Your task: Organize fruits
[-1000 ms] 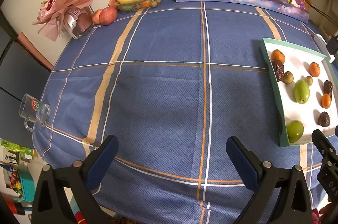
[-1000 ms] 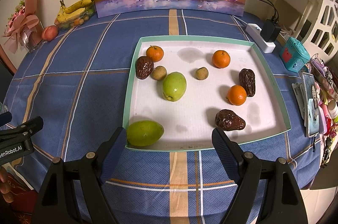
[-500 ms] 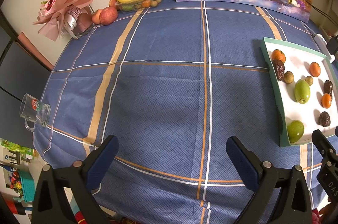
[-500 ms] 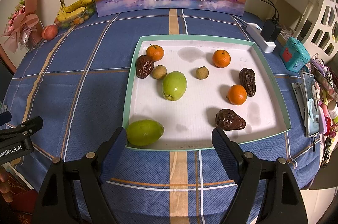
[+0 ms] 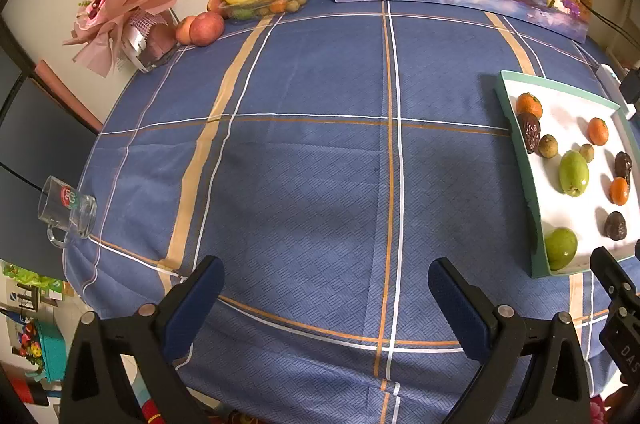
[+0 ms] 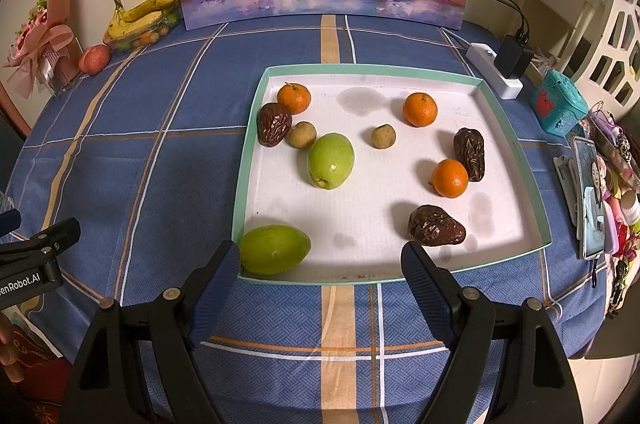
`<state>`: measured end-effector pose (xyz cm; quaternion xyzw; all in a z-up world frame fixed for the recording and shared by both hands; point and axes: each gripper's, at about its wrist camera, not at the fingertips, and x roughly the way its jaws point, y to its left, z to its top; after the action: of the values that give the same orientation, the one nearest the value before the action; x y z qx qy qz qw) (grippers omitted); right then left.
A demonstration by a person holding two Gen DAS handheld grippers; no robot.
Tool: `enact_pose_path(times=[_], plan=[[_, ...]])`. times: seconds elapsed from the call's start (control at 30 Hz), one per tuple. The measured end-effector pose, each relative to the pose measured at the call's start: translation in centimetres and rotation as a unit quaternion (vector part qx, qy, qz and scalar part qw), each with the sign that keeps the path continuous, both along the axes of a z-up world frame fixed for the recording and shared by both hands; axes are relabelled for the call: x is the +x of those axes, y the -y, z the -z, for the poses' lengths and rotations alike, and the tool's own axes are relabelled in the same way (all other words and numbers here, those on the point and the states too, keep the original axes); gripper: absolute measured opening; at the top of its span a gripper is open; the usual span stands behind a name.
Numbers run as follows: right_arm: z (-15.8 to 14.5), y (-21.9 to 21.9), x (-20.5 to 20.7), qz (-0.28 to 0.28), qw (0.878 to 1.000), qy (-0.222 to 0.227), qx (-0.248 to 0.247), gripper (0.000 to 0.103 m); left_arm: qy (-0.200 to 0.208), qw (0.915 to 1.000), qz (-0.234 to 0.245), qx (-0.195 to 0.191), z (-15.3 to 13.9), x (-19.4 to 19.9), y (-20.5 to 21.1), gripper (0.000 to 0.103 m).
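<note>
Here, "enRobot.AI" on left gripper [image 6: 36, 256], jaws spread, right gripper [image 6: 320, 276] jaws spread over tray [image 6: 248, 163].

Blue checked tablecloth [image 6: 160, 151] (plaid) bears a fruit tray [image 6: 248, 159].

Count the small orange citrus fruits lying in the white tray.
3. One orange fruit sits at the tray's far-left corner beside a wrinkled brown fruit, one far right of centre, one on the right. None looks hidden.
</note>
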<state>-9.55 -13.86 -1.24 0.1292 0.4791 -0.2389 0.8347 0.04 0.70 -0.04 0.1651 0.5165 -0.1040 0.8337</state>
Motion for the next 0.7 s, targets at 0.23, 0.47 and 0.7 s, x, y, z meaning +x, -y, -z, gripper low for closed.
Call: enact_pose_path(times=[0.23,0.47,0.7], plan=[[0.14,0.12,0.04,-0.003,1.0,-0.003,0.0,0.083,0.0,1.0,0.0,0.0,0.02,0.01,0.05,0.103],[0.17,0.02,-0.01,-0.003,1.0,-0.003,0.0,0.083,-0.001,1.0,0.0,0.0,0.03,0.04,0.07,0.103],[0.24,0.08,0.07,-0.004,1.0,-0.005,0.0,0.083,-0.001,1.0,-0.002,0.001,0.07,0.02,-0.05,0.103]])
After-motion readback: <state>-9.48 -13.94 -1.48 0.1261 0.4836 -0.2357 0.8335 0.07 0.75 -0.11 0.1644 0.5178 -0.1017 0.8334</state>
